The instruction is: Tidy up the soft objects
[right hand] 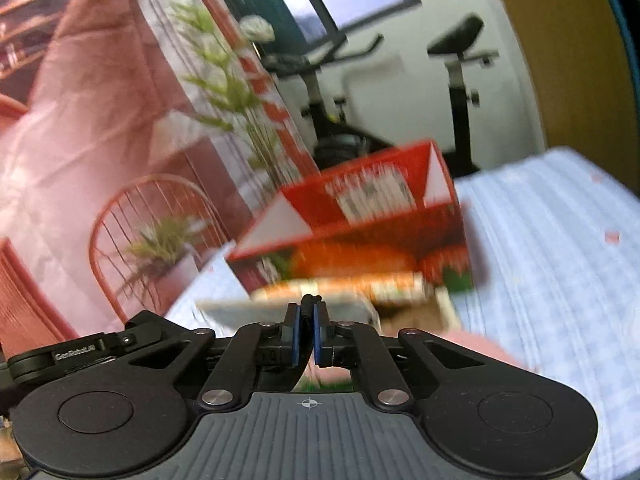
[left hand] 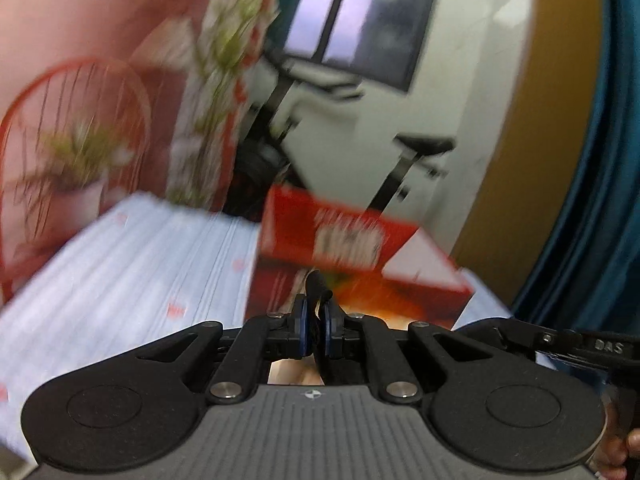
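A red and orange cardboard box with open flaps stands on a bed with a pale blue striped sheet. It also shows in the right wrist view. My left gripper is shut on a thin piece of black fabric that sticks up between the pads, just in front of the box. My right gripper is shut on a thin piece of black fabric too, close to the box's front flap. Both views are blurred by motion.
A printed pink backdrop with a chair and plants hangs on the left. An exercise bike stands behind the bed by a white wall. A blue curtain hangs at the right. The other gripper's arm shows at the right edge.
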### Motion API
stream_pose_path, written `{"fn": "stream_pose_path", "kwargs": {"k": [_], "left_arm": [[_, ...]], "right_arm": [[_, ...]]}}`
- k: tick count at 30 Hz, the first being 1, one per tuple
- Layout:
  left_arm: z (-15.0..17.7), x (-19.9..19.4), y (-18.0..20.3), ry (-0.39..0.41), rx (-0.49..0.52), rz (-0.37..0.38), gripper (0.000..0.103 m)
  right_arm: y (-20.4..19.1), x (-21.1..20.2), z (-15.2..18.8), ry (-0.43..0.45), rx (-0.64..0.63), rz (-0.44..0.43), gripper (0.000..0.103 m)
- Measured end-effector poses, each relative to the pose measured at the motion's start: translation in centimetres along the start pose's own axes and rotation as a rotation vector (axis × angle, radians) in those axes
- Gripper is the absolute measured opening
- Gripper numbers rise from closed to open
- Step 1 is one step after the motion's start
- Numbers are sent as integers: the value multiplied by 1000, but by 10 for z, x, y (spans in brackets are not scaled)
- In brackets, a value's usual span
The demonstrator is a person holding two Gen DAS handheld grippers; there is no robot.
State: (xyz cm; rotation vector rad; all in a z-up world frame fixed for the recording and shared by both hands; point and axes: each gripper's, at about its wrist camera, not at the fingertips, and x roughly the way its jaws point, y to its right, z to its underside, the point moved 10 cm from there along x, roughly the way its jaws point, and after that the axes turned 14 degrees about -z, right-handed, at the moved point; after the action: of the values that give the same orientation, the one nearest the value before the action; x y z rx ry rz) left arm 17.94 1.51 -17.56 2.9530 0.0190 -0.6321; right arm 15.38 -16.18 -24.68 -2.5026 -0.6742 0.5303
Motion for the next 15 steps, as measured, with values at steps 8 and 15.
{"fn": "stream_pose_path", "kwargs": {"k": [8, 15], "left_arm": [[-57, 12, 27, 131, 50, 11, 9], [-96, 78, 56, 130, 125, -36, 9]], "right_arm": [[-11, 0, -76, 114, -122, -8, 6], [5, 39, -122, 111, -197, 26, 6]]}}
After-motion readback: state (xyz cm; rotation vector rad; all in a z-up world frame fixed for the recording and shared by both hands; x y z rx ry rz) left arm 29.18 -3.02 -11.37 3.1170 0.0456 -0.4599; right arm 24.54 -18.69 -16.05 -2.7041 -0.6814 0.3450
